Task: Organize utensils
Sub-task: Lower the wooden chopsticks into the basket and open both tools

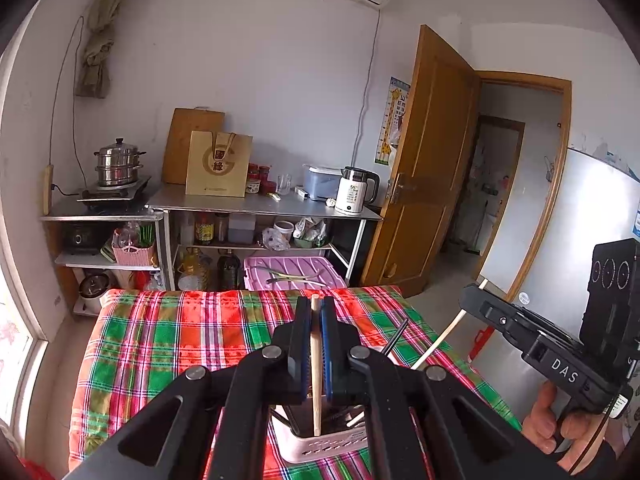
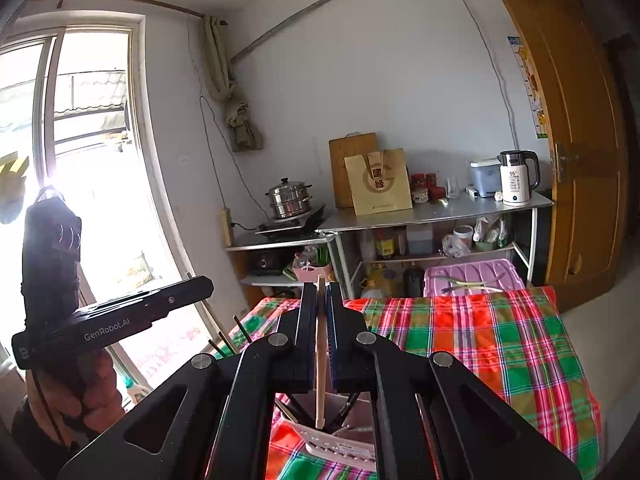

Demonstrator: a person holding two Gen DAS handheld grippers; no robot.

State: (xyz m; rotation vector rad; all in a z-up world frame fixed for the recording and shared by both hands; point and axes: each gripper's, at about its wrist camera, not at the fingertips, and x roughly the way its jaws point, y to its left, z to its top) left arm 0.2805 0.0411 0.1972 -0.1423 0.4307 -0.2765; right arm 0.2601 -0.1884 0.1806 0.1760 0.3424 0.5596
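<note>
My left gripper [image 1: 316, 308] is shut on a pale wooden chopstick [image 1: 316, 380], whose lower end hangs over a pink perforated utensil basket [image 1: 320, 450] on the plaid tablecloth [image 1: 168, 340]. My right gripper [image 2: 321, 296] is shut on another pale chopstick [image 2: 320, 384] above the same basket [image 2: 340, 446], which holds several dark chopsticks. Each view shows the other tool held in a hand: the right gripper [image 1: 470, 296] with its chopstick [image 1: 438, 342] slanting down, and the left gripper [image 2: 202, 286] by the window.
Past the table's far edge a purple plastic bin lid [image 1: 294, 274] carries a few metal utensils. Steel shelves [image 1: 264, 204] along the wall hold a kettle [image 1: 354, 192], a steamer pot [image 1: 118, 164] and jars. An open wooden door [image 1: 428, 168] is at the right.
</note>
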